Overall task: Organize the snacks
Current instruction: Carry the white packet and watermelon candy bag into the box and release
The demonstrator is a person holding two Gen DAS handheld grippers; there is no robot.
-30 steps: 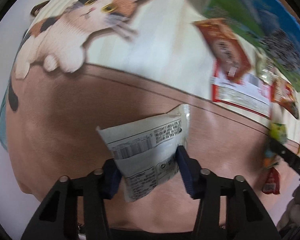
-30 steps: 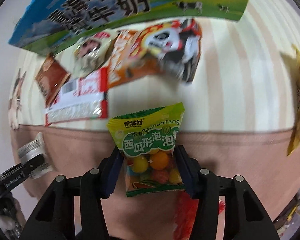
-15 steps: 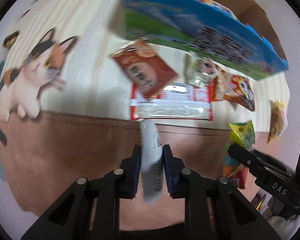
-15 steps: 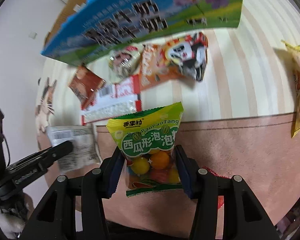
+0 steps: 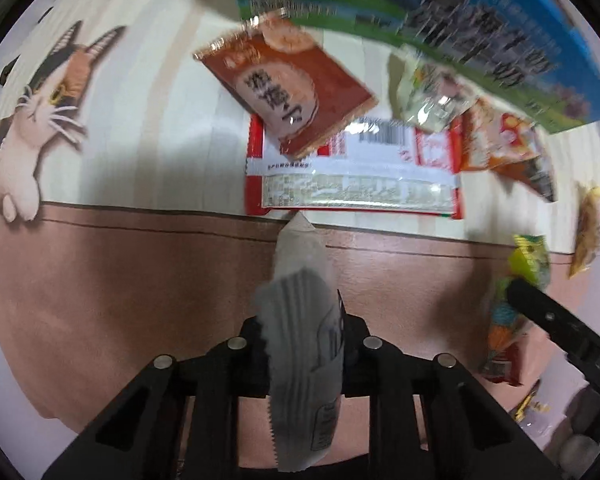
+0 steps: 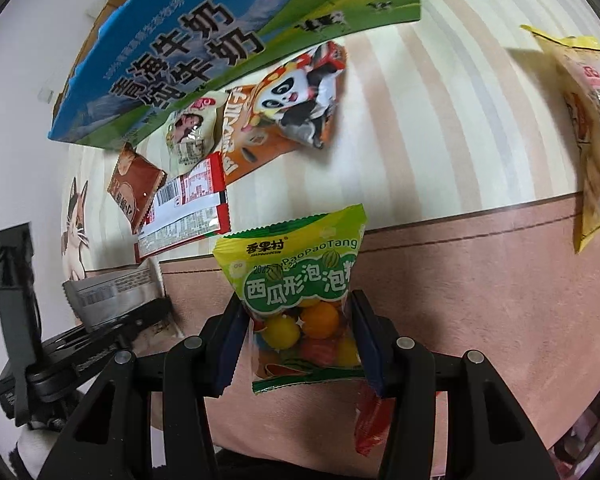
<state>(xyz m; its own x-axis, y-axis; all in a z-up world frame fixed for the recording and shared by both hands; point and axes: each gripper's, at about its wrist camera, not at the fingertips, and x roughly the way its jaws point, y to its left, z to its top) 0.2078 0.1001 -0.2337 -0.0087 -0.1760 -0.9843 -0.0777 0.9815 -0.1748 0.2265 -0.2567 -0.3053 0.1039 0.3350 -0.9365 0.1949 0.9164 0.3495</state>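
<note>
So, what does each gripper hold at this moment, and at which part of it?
The left gripper is shut on the grey-white packet, pinching its flat faces near the middle. The right gripper clamps the green bubble-gum bag by its two side edges, at the lower half.

Motion blur smears the printed lettering on the blue-and-green milk carton (image 5: pixel 480 36) in the left wrist view, its top cut off by the frame. The silver packet (image 5: pixel 304 344) hides the left gripper's (image 5: pixel 303 322) pads, and its label is too blurred to read. In the right wrist view, a red wrapper (image 6: pixel 370 424) shows only a corner (the rest lies behind the right gripper's (image 6: pixel 302 340) finger), while the yellow bag (image 6: pixel 584 136) is clipped by the lens edge.
</note>
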